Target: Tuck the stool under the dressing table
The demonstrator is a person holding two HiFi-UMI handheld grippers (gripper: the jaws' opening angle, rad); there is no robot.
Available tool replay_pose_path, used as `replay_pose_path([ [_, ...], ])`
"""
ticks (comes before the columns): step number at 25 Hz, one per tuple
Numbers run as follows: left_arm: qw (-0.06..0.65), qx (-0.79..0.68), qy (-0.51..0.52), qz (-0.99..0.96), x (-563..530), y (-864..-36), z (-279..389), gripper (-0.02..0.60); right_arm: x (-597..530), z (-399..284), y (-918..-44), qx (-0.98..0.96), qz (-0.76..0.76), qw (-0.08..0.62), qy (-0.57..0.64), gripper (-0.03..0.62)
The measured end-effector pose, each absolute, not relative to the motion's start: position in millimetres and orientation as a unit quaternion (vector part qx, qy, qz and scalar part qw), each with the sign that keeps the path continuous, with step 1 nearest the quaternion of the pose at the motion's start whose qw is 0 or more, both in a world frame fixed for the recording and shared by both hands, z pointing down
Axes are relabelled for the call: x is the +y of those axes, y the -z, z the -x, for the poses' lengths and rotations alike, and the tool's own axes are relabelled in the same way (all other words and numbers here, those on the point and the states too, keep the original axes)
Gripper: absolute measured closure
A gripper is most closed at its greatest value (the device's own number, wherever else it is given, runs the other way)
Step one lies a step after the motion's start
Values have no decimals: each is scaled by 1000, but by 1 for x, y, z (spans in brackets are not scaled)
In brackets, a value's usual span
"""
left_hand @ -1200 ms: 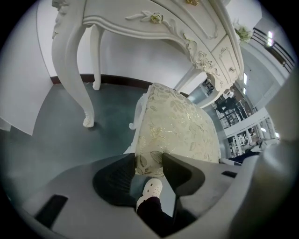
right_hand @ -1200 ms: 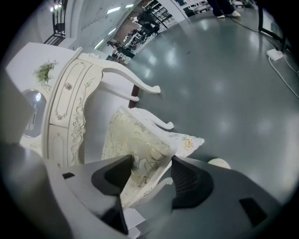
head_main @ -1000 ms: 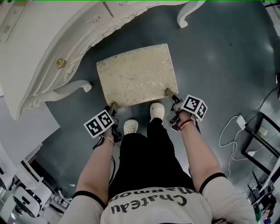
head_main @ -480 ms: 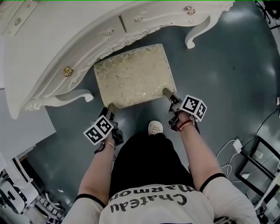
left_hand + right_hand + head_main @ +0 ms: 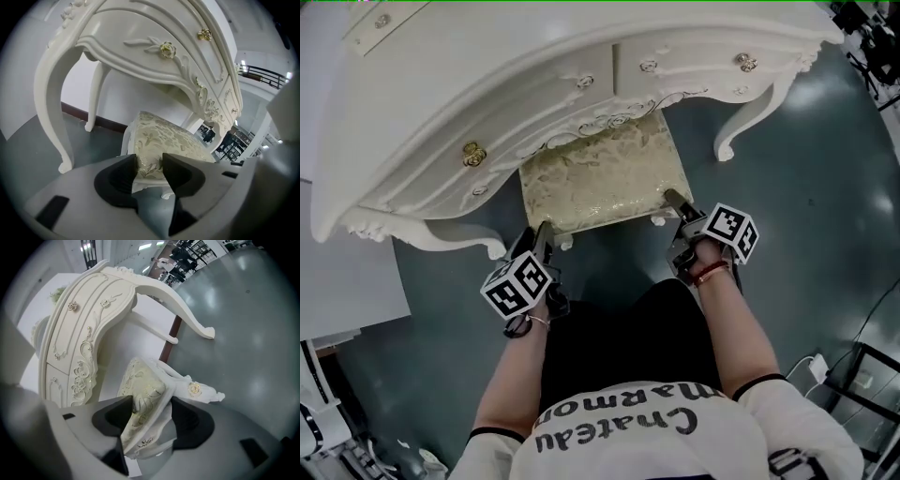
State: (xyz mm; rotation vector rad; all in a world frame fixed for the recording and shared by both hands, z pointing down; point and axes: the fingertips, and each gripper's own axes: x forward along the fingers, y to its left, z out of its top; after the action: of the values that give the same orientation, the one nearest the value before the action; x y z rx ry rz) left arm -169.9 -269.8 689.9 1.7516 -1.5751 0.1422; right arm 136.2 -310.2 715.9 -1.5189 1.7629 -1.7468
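Stool [image 5: 600,183]: pushed toward 12 o'clock; far half hidden under dressing table [image 5: 487,84].
Fingers: left gripper [image 5: 542,234], right gripper [image 5: 674,199] grasping stool.

The only readable print is on the person's white shirt [image 5: 623,427], seen upside down in the head view: "Chateau" in black script, then a second line beginning "Marmo".

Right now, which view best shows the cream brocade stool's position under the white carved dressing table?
Head view: the stool sits partly under the dressing table. Each gripper view shows only a near corner between its jaws.
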Motion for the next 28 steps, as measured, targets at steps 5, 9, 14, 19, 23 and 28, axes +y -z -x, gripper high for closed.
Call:
replay_pose_path([
  [5,342,-610,-31,-714,-293,-689,168,399,-348,-138,-713,621,528,149,560,316],
  [9,321,-610,-38,-724,-300,-689,166,399,-360,-139,-715,626,534,161,545,316],
  [14,286,-627,-79,-720,-305,-689,163,399,-365,-139,-714,625,527,164,552,322],
  [19,274,-640,-72,-715,-313,-688,166,399,-371,-136,-714,630,521,168,550,322],
  [23,256,-643,-60,-719,-318,-687,167,399,-376,-134,-713,638,518,177,542,322],
  [28,240,-649,-19,-722,-335,-685,171,400,-395,-132,-713,650,510,173,536,322],
])
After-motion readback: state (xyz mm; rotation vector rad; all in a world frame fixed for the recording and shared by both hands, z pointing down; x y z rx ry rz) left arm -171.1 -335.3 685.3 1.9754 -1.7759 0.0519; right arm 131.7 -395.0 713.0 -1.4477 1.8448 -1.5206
